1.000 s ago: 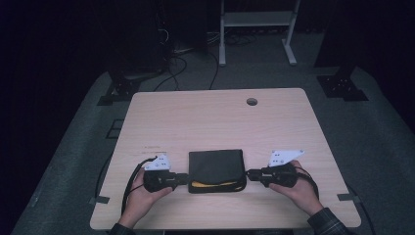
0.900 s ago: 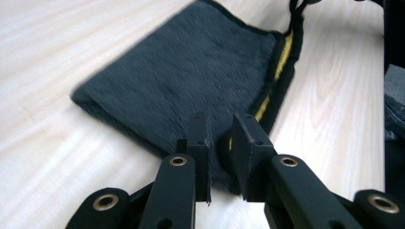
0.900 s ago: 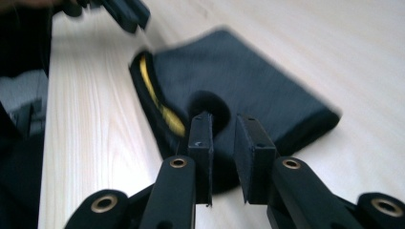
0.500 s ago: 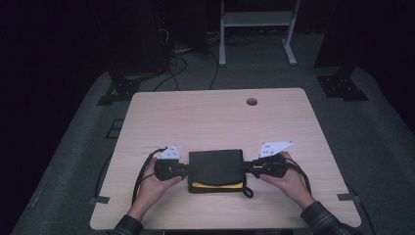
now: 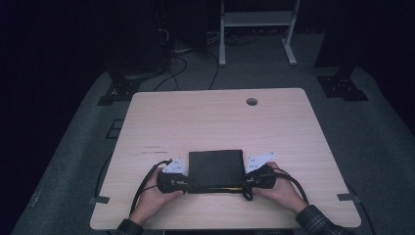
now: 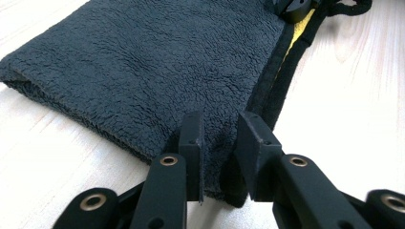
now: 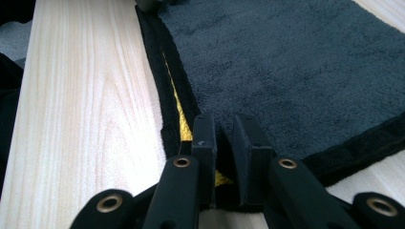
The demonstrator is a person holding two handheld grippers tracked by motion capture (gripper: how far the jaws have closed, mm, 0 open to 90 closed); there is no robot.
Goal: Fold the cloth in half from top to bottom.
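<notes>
A folded dark grey fleece towel (image 5: 215,166) with a black hem and a yellow layer (image 7: 180,114) inside lies flat near the front edge of the wooden table (image 5: 210,117). My left gripper (image 5: 187,183) is at its near left corner. In the left gripper view the towel (image 6: 143,62) has that corner between the jaws of the left gripper (image 6: 220,129), which have just been opening and stand apart from it. My right gripper (image 5: 244,182) is at the near right corner. In the right gripper view the right gripper (image 7: 223,129) is shut on the towel's (image 7: 296,62) hem.
A round cable hole (image 5: 251,101) sits at the table's far right. Black cables trail from both grippers over the front edge. Beyond the table, a white metal frame (image 5: 254,19) and dark stands are on the floor.
Both grippers have moved inward to the towel's near corners and come lower. The towel has stayed where it was.
</notes>
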